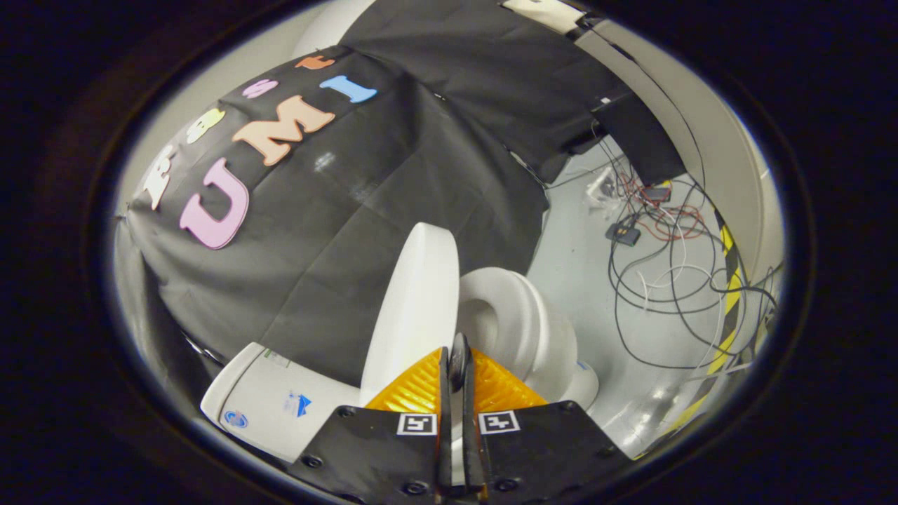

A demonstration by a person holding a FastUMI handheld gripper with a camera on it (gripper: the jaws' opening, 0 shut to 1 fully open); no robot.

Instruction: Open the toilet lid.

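Floor (pixel 596 280) grey, loose cables (pixel 659 280) strewn well beyond the toilet. Toilet lid (pixel 414 308) raised near upright, seat (pixel 519 322) and bowl exposed beside it, tank (pixel 273 403) behind. Hand-held gripper (pixel 457 365) fingers closed to a narrow slit at lid's lower edge; grip on it unclear.

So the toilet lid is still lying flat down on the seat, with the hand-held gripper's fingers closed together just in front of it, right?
Not quite. In the gripper view the toilet lid stands raised, clear of the seat. The hand-held gripper does have its fingers closed together just in front of it.
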